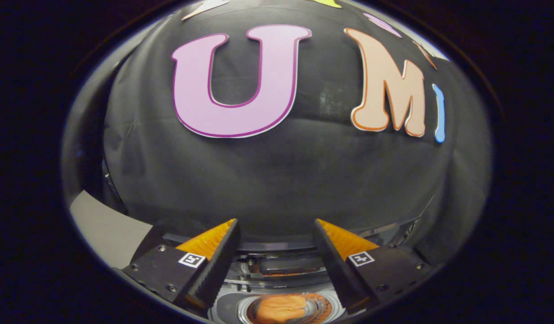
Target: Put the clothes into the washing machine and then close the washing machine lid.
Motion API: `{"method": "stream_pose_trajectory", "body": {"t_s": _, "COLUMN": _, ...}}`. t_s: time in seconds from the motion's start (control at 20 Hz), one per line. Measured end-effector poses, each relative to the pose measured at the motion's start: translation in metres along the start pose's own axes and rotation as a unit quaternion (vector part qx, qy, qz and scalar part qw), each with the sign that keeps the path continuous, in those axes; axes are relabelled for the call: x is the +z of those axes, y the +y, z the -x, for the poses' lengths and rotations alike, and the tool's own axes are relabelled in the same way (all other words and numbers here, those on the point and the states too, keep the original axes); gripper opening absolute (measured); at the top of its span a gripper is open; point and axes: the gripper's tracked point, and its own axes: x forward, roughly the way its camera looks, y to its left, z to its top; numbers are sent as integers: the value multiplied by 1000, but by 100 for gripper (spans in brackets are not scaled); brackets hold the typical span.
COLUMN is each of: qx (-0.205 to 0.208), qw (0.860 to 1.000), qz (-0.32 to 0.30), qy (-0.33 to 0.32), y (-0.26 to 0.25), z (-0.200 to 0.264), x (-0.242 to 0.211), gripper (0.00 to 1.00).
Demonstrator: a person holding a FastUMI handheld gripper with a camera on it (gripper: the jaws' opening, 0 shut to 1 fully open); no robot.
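Fingers [216, 261] spread apart, empty, above orange clothes [281, 308] inside the washing machine [227, 308].

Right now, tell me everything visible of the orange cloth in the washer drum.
The orange cloth is a soft, crumpled lump of plain bright fabric with shallow folds, lying inside the round drum opening of the washing machine, seen from above. It sits below and between the two fingers of the claw, which is open and holds nothing; neither finger touches it. The ringed drum wall shows around it, chiefly to its right. Its near edge is cut off from sight.
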Motion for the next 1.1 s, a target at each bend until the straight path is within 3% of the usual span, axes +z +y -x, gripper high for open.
{"method": "stream_pose_trajectory", "body": {"t_s": 0.7, "qx": 14, "qw": 999, "qz": -2, "qy": -43, "y": -8, "z": 90, "x": -41, "gripper": 99}}
{"method": "stream_pose_trajectory", "body": {"t_s": 1.1, "qx": 23, "qw": 998, "qz": -42, "qy": -30, "y": -22, "z": 124, "x": -105, "gripper": 98}}
